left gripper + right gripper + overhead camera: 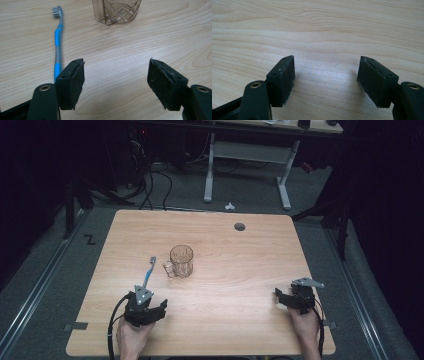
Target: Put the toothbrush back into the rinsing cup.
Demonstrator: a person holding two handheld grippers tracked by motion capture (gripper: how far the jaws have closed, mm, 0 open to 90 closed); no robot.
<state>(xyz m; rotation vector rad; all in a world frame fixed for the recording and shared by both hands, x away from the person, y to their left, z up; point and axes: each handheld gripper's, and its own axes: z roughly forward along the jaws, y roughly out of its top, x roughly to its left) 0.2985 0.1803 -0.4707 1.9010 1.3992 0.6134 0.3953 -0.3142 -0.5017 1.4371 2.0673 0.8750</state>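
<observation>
Near the table's front edge in the high view, the left gripper point(156, 309) and right gripper point(283, 298) rest spread wide and empty, while the left gripper view shows a light, stiff toothbrush point(58, 42) lying left of the glass mug point(116, 11), probably best pinched at its ribbed blue grip, and the right gripper view shows bare table point(324, 30) between parted jaws.

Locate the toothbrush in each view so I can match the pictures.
High view: toothbrush left of centre, just ahead of the left gripper.
Left gripper view: toothbrush at left, bristles up.
Right gripper view: not in it.
Shared landmark: the mug, right of the bristles.
</observation>
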